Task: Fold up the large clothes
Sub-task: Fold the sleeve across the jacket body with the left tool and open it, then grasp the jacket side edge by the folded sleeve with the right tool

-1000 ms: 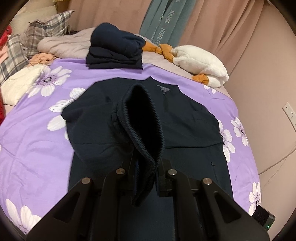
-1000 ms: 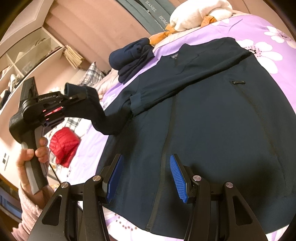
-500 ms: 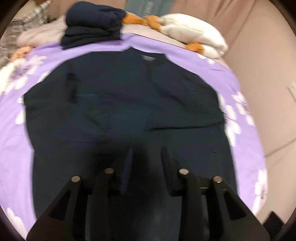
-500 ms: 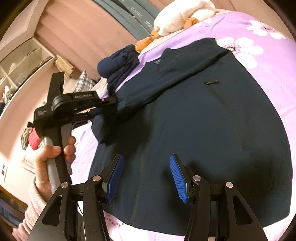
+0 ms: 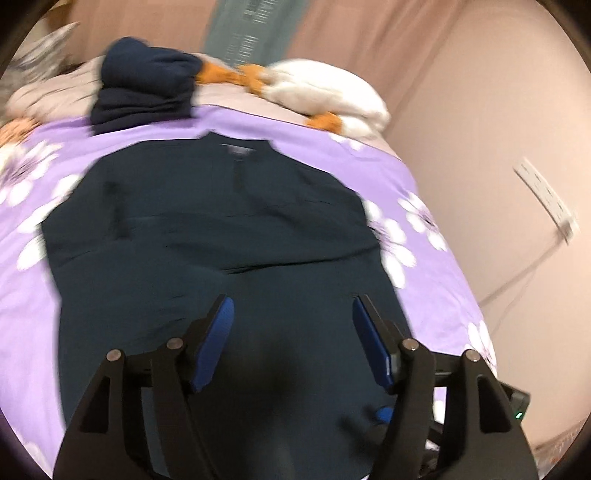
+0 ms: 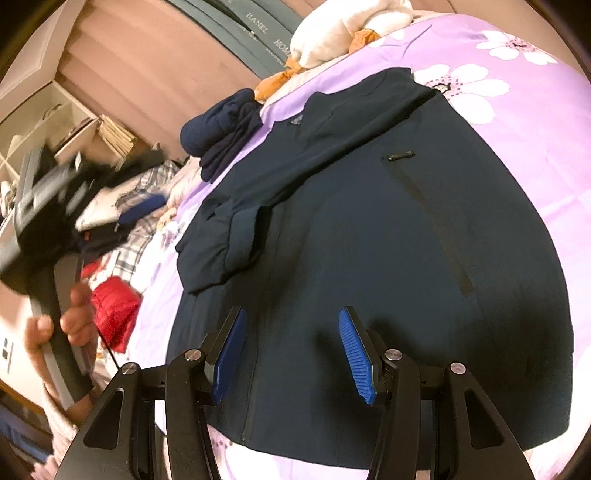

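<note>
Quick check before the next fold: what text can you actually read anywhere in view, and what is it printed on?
"HANEL": white letters on the grey-green hanging cloth, right wrist view.
"HOM...": same cloth, rest hidden behind the white pillow.
Neck label of the navy jacket: too blurred to read.
Left wrist view of that cloth: lettering blurred.

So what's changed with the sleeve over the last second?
The left gripper let go of the sleeve cuff, which now lies folded across the navy jacket; its jaws opened wide. The right gripper stayed open above the hem, and the folded pile is unmoved.
</note>
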`<act>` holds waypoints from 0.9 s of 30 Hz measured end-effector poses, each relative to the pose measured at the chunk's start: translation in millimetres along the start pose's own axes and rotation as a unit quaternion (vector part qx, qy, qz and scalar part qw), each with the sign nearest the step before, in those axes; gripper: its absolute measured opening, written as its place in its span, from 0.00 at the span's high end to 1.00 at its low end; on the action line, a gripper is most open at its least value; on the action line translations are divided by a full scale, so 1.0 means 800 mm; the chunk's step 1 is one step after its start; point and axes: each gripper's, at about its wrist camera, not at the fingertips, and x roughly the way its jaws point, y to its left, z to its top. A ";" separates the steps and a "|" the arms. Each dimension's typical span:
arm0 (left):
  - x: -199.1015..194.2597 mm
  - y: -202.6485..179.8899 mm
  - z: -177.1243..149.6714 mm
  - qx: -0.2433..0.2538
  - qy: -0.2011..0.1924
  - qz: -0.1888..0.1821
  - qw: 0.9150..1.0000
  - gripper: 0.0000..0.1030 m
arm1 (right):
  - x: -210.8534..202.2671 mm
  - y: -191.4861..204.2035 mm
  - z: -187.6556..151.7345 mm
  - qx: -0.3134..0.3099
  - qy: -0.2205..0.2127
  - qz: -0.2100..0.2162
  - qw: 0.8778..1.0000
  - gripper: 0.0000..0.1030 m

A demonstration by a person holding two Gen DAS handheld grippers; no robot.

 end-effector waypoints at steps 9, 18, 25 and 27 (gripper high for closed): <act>-0.061 0.188 -0.059 -0.154 -0.012 0.108 0.982 0.35 | 0.043 0.045 0.022 -0.046 0.027 0.025 0.998 0.36; -0.096 0.240 -0.132 -0.221 -0.017 0.111 0.969 0.35 | 0.149 0.081 0.056 -0.092 0.079 0.015 0.992 0.35; -0.110 0.240 -0.134 -0.207 -0.032 0.088 0.974 0.35 | 0.204 0.077 0.077 -0.091 0.085 -0.029 0.992 0.35; -0.108 0.243 -0.134 -0.202 -0.030 0.087 0.975 0.35 | 0.214 0.076 0.079 -0.086 0.086 -0.033 0.992 0.35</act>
